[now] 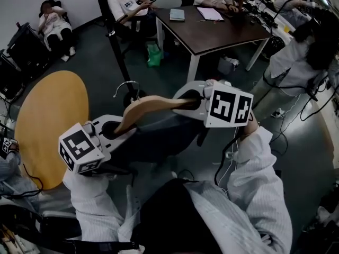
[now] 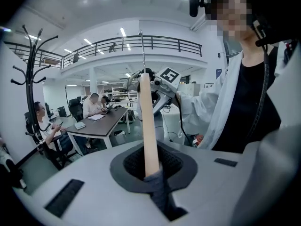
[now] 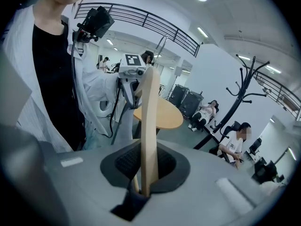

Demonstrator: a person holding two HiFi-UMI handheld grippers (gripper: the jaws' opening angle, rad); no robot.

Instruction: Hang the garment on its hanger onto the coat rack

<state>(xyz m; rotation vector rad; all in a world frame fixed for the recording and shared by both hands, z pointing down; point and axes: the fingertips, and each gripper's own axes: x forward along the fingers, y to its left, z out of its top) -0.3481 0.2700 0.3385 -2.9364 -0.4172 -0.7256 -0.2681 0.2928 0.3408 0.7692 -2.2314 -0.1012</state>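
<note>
Both grippers are clamped shut on the wooden hanger [image 1: 151,106], the left gripper [image 1: 112,131] on one end and the right gripper [image 1: 192,102] on the other. The dark garment [image 1: 159,136] hangs below it in mid-air. Best carry it level, aim the hook [image 1: 125,85] at the coat rack [image 1: 117,52], and seat it over a branch before loosening either grip

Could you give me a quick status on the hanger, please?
Left gripper and right gripper shut on hanger ends. Garment draped on it, not yet on coat rack. Nothing visibly in the way.
</note>
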